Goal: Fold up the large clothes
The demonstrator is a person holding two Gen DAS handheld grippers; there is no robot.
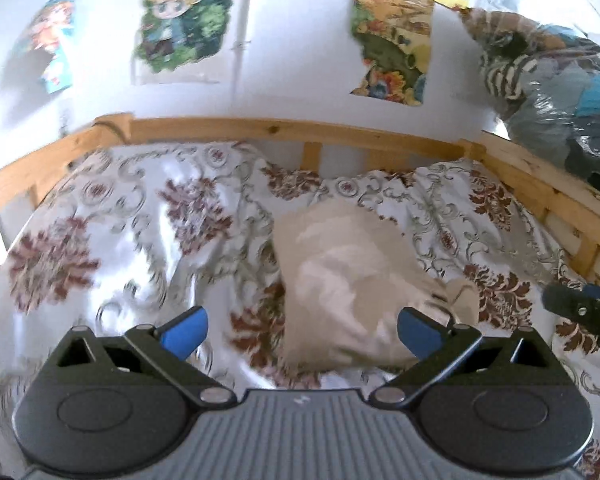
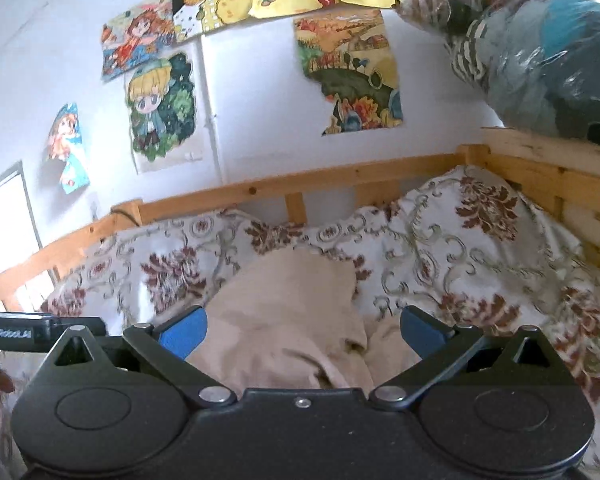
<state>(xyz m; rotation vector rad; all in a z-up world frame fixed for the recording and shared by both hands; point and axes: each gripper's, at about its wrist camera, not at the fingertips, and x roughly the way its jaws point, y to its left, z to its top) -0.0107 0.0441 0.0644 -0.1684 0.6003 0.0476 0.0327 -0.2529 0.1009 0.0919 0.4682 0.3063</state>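
Observation:
A beige garment (image 1: 340, 280) lies crumpled on the floral bedspread (image 1: 112, 224), just ahead of my left gripper (image 1: 302, 330), which is open and empty above it. In the right wrist view the same beige garment (image 2: 292, 316) lies bunched directly ahead of my right gripper (image 2: 302, 330), which is also open and empty. The right gripper's body shows at the right edge of the left wrist view (image 1: 584, 312). The left gripper's body shows at the left edge of the right wrist view (image 2: 40, 332).
A wooden bed rail (image 1: 284, 130) runs along the far side and the right side (image 2: 548, 176). A plastic bag of clothes (image 2: 540, 48) sits on the right rail. Posters (image 2: 160, 108) hang on the white wall. A window (image 2: 4, 224) is at left.

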